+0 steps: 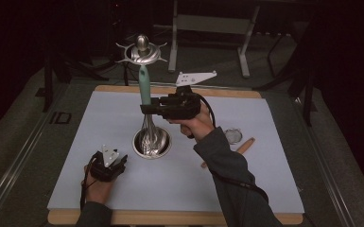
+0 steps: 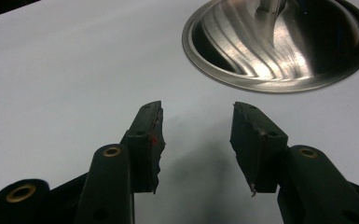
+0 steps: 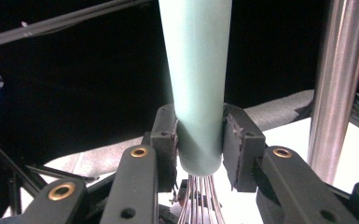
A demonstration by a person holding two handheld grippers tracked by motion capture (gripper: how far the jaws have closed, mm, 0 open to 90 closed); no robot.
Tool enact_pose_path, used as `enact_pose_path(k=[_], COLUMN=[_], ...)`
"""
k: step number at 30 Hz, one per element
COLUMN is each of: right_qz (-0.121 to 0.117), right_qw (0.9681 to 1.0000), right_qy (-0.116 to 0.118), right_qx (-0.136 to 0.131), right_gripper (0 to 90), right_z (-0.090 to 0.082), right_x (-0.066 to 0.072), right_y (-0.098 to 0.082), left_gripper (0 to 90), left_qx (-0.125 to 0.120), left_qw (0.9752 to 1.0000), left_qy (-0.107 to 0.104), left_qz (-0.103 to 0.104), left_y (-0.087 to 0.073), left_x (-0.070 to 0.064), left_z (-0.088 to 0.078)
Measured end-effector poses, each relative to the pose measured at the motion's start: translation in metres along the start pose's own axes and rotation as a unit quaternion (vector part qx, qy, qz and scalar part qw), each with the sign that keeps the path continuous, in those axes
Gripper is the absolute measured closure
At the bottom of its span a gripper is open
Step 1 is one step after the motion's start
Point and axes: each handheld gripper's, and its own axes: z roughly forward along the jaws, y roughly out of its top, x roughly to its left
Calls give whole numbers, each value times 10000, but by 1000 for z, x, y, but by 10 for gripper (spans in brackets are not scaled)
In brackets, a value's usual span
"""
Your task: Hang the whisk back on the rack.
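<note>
A whisk with a pale teal handle (image 1: pixel 144 90) (image 3: pixel 196 70) stands upright, handle up. Its wires (image 3: pixel 200 200) hang down toward the round steel base (image 1: pixel 152 142) (image 2: pixel 279 42) of a utensil stand. My right gripper (image 1: pixel 146 109) (image 3: pixel 199 140) is shut on the lower end of the handle, both pads pressed against it. The stand's pole (image 3: pixel 333 84) rises just beside the whisk, up to a hooked crown (image 1: pixel 142 49). My left gripper (image 1: pixel 120 161) (image 2: pixel 196 126) rests low over the mat, open and holding nothing, pointing at the base from the front left.
A small strainer (image 1: pixel 234 136) with a wooden handle (image 1: pixel 246 145) lies right of the stand, close to my right forearm. A white mat (image 1: pixel 217 189) covers the wooden board. A metal frame (image 1: pixel 212 23) stands behind the table.
</note>
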Motion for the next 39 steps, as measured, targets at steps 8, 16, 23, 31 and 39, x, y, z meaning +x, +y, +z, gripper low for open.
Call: enact_pose_path(k=[8, 16, 23, 31, 39], right_qz=[413, 119, -363, -983, -1168], right_qw=[9986, 9979, 9933, 9815, 9667], right_qy=[39, -571, -1073, -1581, -2042], right_qx=[-318, -283, -220, 450, 1012], right_gripper=[637, 618, 678, 804, 818], right_z=[-11, -15, -17, -8, -12], right_x=[-15, -3, 12, 30, 32], right_y=[-7, -3, 5, 4, -3], left_gripper=[542, 542, 542, 542, 546], left_qx=[20, 13, 27, 17, 9], left_qw=[10000, 10000, 10000, 10000, 10000], left_qy=[20, 27, 23, 23, -54], left_qz=[35, 40, 38, 31, -66], left_y=[0, 0, 0, 0, 0], left_x=[0, -1, -1, -1, 2], left_z=[0, 0, 0, 0, 0])
